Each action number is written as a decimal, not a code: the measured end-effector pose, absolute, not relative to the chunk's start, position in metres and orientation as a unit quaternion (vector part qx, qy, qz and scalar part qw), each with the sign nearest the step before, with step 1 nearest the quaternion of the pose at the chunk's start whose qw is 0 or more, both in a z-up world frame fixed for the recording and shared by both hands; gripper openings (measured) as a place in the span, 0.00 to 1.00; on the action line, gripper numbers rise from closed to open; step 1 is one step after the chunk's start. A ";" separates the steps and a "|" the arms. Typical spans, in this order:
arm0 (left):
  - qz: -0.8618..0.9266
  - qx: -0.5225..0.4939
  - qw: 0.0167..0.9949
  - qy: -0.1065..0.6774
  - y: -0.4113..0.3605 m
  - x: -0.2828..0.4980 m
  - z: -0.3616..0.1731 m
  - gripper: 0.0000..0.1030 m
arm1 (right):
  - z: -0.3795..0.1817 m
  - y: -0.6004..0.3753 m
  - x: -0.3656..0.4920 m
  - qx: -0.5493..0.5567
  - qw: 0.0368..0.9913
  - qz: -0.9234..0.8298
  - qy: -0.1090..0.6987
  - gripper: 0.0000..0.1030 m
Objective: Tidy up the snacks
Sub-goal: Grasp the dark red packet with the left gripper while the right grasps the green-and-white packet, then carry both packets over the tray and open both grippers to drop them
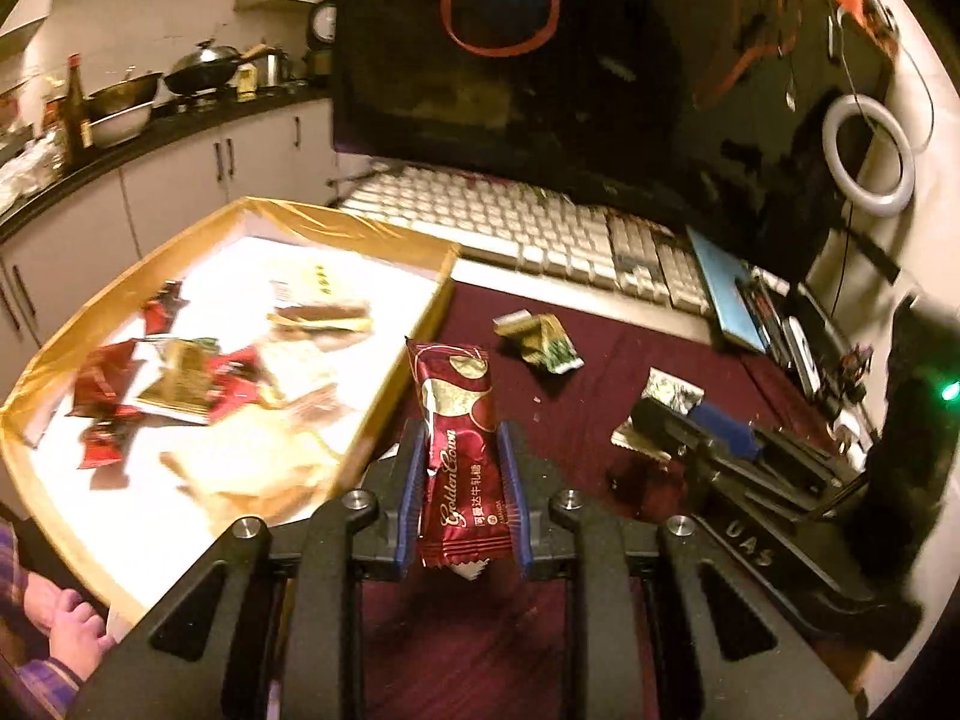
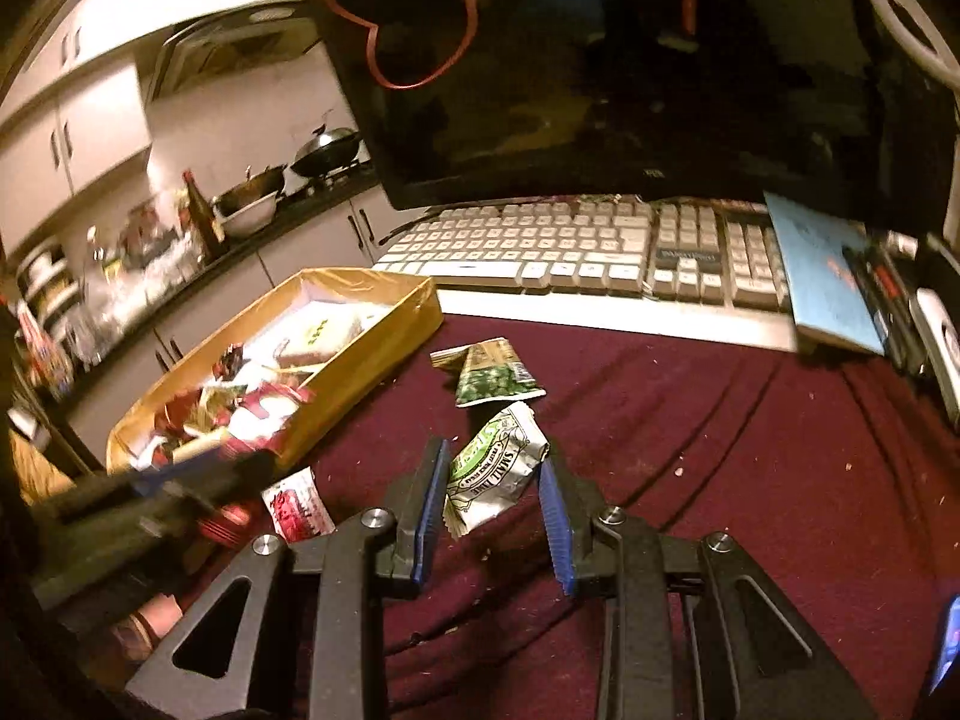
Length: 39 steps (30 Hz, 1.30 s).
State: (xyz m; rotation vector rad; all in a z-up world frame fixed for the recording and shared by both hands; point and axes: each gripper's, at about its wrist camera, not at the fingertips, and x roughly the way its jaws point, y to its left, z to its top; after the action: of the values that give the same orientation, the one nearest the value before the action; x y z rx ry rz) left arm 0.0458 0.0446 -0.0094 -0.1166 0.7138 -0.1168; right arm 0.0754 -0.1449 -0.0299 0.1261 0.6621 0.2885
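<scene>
While the left gripper (image 1: 462,498) pinches a red snack bar (image 1: 457,456) upright between its blue pads, the bar hangs just right of the gold-rimmed tray (image 1: 384,396), above the maroon cloth (image 1: 600,360). Left view looks down into the tray: red and gold wrappers (image 1: 174,384) piled at its near end, a brown bar (image 1: 324,318) further back, pale packets in front. Right view shows only the tray's outer wall (image 2: 360,372) and part of its contents.

Right gripper (image 2: 495,510) stands spread, its pads on either side of a white-and-green packet (image 2: 495,474); the left pad looks to touch it, the right pad sits apart. Lettering on that packet shows only in the right view; in the left view the right gripper (image 1: 690,420) covers most of it. A green packet (image 2: 495,375) lies just beyond, loose on the cloth.

Behind: white keyboard (image 1: 528,228), dark monitor (image 1: 600,90), blue notebook (image 2: 822,282), ring light (image 1: 867,156). Kitchen counter (image 1: 150,132) with wok (image 1: 204,69) and bottle (image 1: 77,102) at far left.
</scene>
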 end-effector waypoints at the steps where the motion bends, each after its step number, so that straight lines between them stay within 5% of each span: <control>1: -0.055 -0.060 0.934 0.347 0.051 0.043 -0.006 0.21 | -0.030 -0.143 0.075 0.055 0.934 0.139 0.323 0.29; 17: 0.046 -0.125 0.930 0.343 0.168 0.021 -0.004 0.21 | -0.004 -0.082 0.071 0.103 0.892 0.279 0.339 0.29; 39: 0.054 -0.094 0.907 0.407 0.182 0.050 -0.043 0.21 | -0.022 0.002 0.164 0.072 0.869 0.269 0.409 0.29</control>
State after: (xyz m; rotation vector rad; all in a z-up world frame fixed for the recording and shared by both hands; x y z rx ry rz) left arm 0.0500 0.1823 -0.0426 -0.1943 0.8407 0.1116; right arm 0.1635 0.0017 -0.0224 0.1516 0.8559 0.5637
